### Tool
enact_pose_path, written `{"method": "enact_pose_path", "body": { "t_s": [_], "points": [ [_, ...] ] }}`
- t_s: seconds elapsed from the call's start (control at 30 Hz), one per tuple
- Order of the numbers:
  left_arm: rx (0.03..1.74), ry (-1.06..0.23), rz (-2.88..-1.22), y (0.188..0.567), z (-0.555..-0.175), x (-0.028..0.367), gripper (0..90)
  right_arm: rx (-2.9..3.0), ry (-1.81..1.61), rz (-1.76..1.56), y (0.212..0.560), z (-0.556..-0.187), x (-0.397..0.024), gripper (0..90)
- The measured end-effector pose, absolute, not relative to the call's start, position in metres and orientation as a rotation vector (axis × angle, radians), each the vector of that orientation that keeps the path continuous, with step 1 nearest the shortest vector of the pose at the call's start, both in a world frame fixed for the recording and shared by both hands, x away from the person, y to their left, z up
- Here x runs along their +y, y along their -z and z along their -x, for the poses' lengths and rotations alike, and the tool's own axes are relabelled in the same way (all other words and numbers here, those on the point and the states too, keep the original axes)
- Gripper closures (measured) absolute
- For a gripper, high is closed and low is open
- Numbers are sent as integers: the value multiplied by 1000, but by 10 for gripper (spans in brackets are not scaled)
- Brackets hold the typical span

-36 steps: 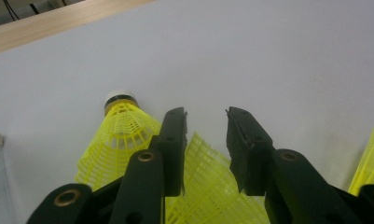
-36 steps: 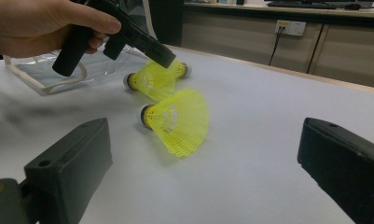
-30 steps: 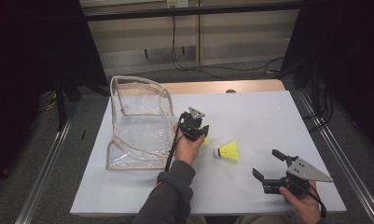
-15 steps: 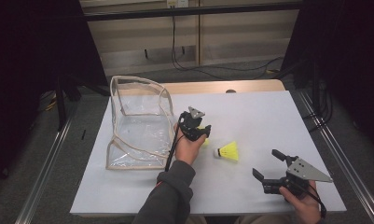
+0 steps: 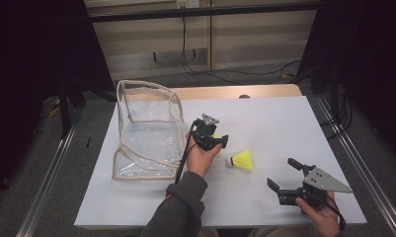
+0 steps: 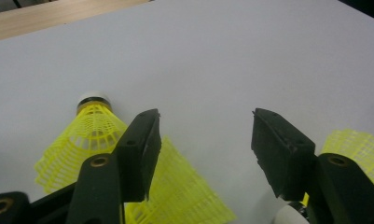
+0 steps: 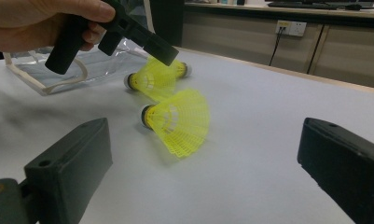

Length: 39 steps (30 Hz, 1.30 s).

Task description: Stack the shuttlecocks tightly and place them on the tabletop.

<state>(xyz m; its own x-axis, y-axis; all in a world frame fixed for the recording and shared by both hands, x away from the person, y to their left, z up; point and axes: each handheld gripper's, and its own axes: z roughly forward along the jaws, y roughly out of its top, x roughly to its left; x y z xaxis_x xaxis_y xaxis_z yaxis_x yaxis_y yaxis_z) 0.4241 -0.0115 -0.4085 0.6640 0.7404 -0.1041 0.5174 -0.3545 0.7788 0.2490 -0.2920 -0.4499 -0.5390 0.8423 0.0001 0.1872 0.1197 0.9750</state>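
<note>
The left tongs (image 5: 216, 139) have just been opening over two shuttlecocks (image 7: 154, 77) near the table's middle, beside the pouch (image 5: 146, 133), gripping nothing; the right tongs (image 5: 284, 174) are released; a nudge could roll one shuttlecock away.

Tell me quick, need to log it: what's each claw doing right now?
Left claw: open, jaws just been opening, nothing between them, above yellow shuttlecocks.
Right claw: open, empty, low over the table.
</note>
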Motion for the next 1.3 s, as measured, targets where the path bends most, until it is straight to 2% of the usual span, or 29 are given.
{"method": "enact_pose_path", "body": {
  "t_s": [0.13, 0.33, 0.63, 1.3],
  "points": [
    [974, -314, -2029, 405, -419, -15, 392, 1819, -1451, -1003, 450, -249, -292, 24],
    [972, -293, -2023, 404, -412, -17, 296, 1820, -1451, -1003, 450, -249, -293, 25],
    [943, -244, -2022, 402, -399, -21, 231, 1821, -1449, -1005, 450, -249, -293, 24],
    [893, -190, -2023, 409, -372, -23, 154, 1821, -1448, -1003, 450, -249, -293, 25]
  ]
}}
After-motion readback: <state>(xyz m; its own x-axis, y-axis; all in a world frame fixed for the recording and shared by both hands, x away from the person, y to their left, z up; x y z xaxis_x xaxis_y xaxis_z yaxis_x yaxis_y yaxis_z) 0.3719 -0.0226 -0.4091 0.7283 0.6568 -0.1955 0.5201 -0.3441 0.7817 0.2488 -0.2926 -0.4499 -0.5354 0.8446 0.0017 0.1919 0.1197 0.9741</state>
